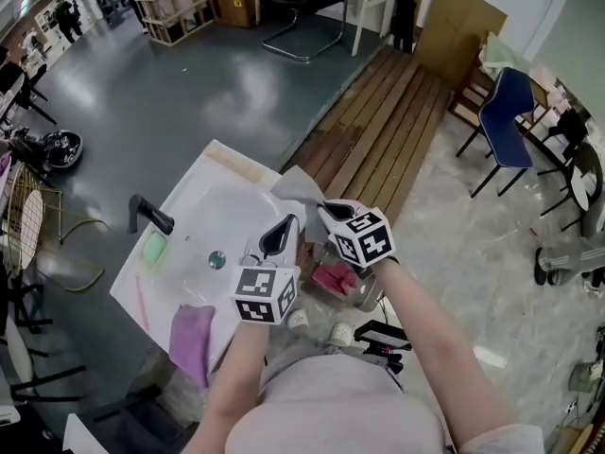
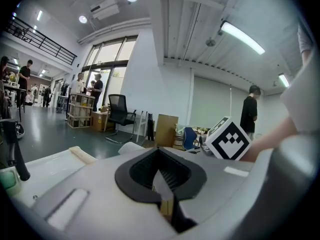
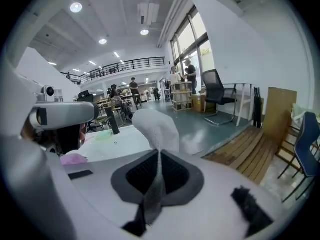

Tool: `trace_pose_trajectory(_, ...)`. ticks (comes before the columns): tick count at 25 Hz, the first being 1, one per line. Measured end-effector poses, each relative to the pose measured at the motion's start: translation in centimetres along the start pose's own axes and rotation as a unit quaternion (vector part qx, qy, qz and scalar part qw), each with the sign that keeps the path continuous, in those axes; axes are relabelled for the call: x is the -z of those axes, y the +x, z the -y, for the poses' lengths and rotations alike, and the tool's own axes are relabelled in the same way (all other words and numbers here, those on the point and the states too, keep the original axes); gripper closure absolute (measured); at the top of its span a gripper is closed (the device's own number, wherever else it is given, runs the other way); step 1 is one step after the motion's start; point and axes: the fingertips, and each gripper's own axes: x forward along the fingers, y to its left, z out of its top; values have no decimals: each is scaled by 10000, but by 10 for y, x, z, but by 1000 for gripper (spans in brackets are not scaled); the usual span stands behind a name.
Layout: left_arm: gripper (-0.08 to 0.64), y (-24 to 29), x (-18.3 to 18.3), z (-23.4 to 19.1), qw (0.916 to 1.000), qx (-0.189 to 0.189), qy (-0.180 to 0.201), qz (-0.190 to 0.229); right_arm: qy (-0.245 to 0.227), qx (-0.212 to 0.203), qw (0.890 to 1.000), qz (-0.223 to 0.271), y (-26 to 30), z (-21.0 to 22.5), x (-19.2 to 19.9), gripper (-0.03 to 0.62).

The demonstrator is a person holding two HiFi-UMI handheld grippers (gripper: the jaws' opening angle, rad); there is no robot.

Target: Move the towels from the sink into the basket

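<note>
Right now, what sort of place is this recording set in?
Probably a large open lab or workshop hall: a freestanding sink, an office chair, shelves of boxes and a mezzanine railing.

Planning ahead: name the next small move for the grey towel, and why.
Probably swing the grey towel over the basket and lower it. The left hand-held gripper and the right hand-held gripper both pinch it, and the basket sits right beside them.
</note>
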Motion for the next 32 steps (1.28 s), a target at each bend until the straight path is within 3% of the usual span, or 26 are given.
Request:
trace_pose_trajectory(15,556,34,18,55,9977,601,90,-303,462,486,9977,-74,-54,43,51,563)
trace_pose_trajectory(32,555,50,67,97,9911,958,48,-927,1051,710,9891,-741,-75,59,147,563)
